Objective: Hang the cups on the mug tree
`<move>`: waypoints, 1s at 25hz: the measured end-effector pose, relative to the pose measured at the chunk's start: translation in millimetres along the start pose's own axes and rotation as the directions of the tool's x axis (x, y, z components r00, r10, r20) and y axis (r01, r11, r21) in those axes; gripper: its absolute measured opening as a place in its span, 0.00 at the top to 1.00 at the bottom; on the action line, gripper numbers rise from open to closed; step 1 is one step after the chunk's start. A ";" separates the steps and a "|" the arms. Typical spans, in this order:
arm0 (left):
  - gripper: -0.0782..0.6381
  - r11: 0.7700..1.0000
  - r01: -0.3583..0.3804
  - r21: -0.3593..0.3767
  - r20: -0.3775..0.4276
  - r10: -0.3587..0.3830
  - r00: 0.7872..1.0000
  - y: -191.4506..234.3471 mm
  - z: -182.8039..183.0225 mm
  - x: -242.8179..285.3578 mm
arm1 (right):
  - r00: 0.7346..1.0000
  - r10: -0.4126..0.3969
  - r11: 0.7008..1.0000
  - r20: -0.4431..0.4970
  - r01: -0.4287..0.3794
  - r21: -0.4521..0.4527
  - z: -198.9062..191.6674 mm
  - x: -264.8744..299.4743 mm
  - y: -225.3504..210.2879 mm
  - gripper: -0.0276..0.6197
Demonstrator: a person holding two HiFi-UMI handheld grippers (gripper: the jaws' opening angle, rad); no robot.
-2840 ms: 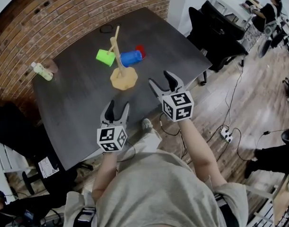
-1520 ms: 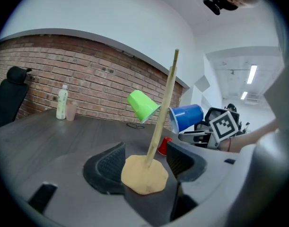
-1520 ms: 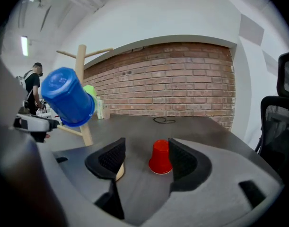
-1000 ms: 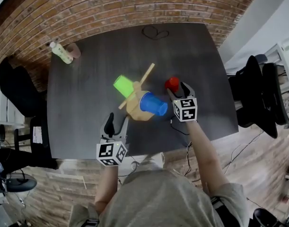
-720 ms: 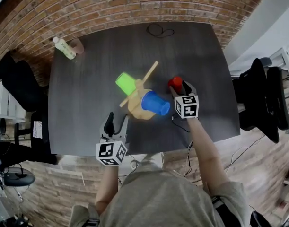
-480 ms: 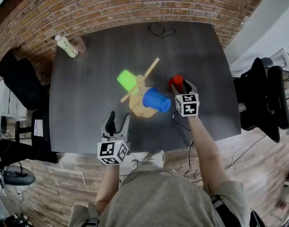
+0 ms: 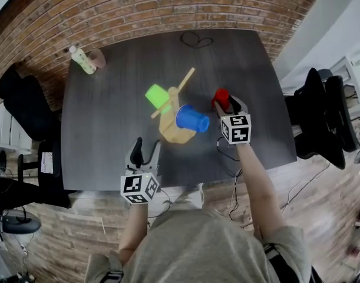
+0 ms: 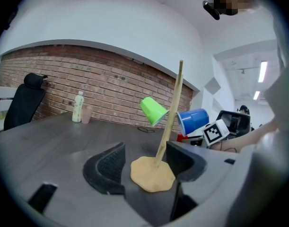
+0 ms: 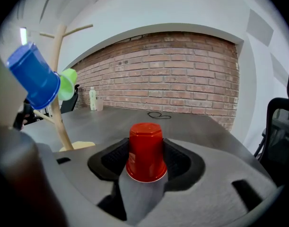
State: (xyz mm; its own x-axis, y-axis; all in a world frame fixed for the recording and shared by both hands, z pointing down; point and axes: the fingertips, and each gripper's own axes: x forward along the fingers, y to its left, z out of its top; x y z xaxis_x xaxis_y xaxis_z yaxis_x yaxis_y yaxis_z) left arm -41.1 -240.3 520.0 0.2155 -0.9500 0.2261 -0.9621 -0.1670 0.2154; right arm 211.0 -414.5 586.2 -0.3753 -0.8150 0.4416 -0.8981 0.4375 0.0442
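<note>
On the dark worktop (image 7: 109, 140), near its middle, a wooden tree (image 7: 175, 108) with a flat tan foot. Already on its branches, two cups, each with the mouth toward the stem: green cup (image 7: 158, 96) on the far left side, blue cup (image 7: 191, 118) on the near right side. The two not touching each other.

Just right of the tree, the right claw (image 7: 227, 103), closed on the red cup (image 7: 221, 96). Cup upside down, flat bottom up, between the two black pads (image 9: 113, 157), both pressed against its sides near the rim. Impossible to tell whether the rim rests on the worktop or hangs a little above it. Red cup near the blue one but apart from it, not yet hung.

Left claw (image 7: 147, 146) above the near edge of the worktop, in front of the tree foot, wide open and empty. Between its jaws only bare worktop and, farther away, the foot of the tree.

On the cube (image 7: 235, 128) of each claw, black-and-white square marker patterns only.

At the far left corner, near the brick wall (image 7: 121, 10), a pale bottle (image 7: 82, 59) with a pinkish cup (image 7: 98, 58) just beside it. Bottle label too small to read. At the far edge, a thin black cable (image 7: 195, 39) in a loop. Right of the worktop, a black chair (image 7: 321, 111).
</note>
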 end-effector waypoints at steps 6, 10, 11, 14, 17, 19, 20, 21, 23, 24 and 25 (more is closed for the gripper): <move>0.52 1.000 0.027 0.007 0.015 -0.027 1.000 -6.6 7.0 -5.6 | 0.998 0.002 1.000 0.066 -0.001 -0.012 39.8 -27.4 -2.2 0.61; 0.52 0.999 0.041 0.017 0.016 -0.041 0.999 -7.3 10.4 -8.7 | 0.995 0.001 0.999 0.104 0.002 -0.034 73.0 -45.1 -0.7 0.61; 0.52 0.999 0.044 0.018 0.016 -0.044 0.999 -7.7 10.8 -9.3 | 0.993 0.004 0.999 0.118 0.001 -0.036 81.9 -49.8 -0.2 0.61; 0.52 0.998 0.051 0.020 0.018 -0.052 0.998 -9.5 12.6 -10.4 | 0.988 0.013 0.999 0.155 -0.006 -0.043 109.9 -63.5 1.5 0.61; 0.52 0.998 0.057 0.020 0.019 -0.058 0.998 -11.0 13.8 -11.6 | 0.983 0.019 0.998 0.182 -0.009 -0.058 137.1 -76.2 5.8 0.61; 0.52 0.998 0.063 0.019 0.020 -0.063 0.998 -11.9 14.5 -12.4 | 0.979 0.031 0.998 0.203 -0.020 -0.059 154.7 -83.7 10.2 0.61; 0.52 0.998 0.065 0.019 0.021 -0.065 0.998 -12.4 14.9 -12.5 | 0.976 0.038 0.998 0.213 -0.026 -0.059 163.0 -86.8 12.4 0.61; 0.52 0.998 0.067 0.019 0.022 -0.068 0.997 -13.2 15.4 -12.6 | 0.974 0.045 0.998 0.223 -0.032 -0.061 170.8 -89.7 14.4 0.61; 0.52 0.997 0.072 0.019 0.025 -0.073 0.997 -15.5 16.6 -12.2 | 0.969 0.055 0.997 0.241 -0.039 -0.073 185.0 -95.3 17.8 0.61; 0.52 0.997 0.075 0.020 0.027 -0.075 0.997 -16.8 17.5 -11.9 | 0.966 0.061 0.996 0.250 -0.041 -0.082 191.9 -98.1 19.6 0.61; 0.52 0.997 0.078 0.019 0.029 -0.078 0.997 -17.8 18.6 -11.8 | 0.964 0.067 0.995 0.259 -0.045 -0.090 198.7 -100.9 21.9 0.61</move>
State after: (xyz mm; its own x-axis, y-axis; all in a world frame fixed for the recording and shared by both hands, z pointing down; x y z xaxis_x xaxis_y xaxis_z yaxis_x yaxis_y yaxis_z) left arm -29.6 -231.1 495.8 0.2851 -0.9413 0.1807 -0.9456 -0.2453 0.2137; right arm 183.6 -398.2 364.5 -0.4809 -0.8544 0.1966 -0.8561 0.5060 0.1051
